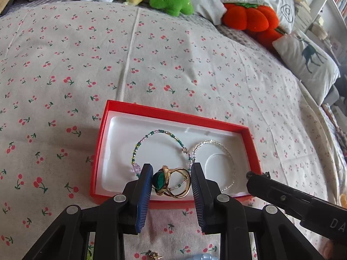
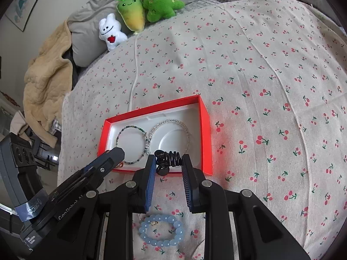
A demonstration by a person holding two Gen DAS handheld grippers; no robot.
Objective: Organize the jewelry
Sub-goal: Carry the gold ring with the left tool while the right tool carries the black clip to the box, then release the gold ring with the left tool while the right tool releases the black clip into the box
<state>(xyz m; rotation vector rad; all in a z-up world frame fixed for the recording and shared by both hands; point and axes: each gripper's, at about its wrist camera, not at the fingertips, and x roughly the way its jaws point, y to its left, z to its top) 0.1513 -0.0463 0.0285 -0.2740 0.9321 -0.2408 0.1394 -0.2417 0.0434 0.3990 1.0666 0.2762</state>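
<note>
A red box with a white liner lies on the cherry-print bedspread; it also shows in the right wrist view. Inside lie a green beaded bracelet and a clear beaded bracelet. My left gripper is shut on a gold ring with a green stone, held over the box's near edge. My right gripper is shut on a black spiral hair tie, above the box's near side. A blue bead bracelet lies on the bed below the right gripper.
Plush toys and pillows line the far edge of the bed. A beige blanket hangs at the bed's left side. A small gold earring lies on the bedspread near the left gripper.
</note>
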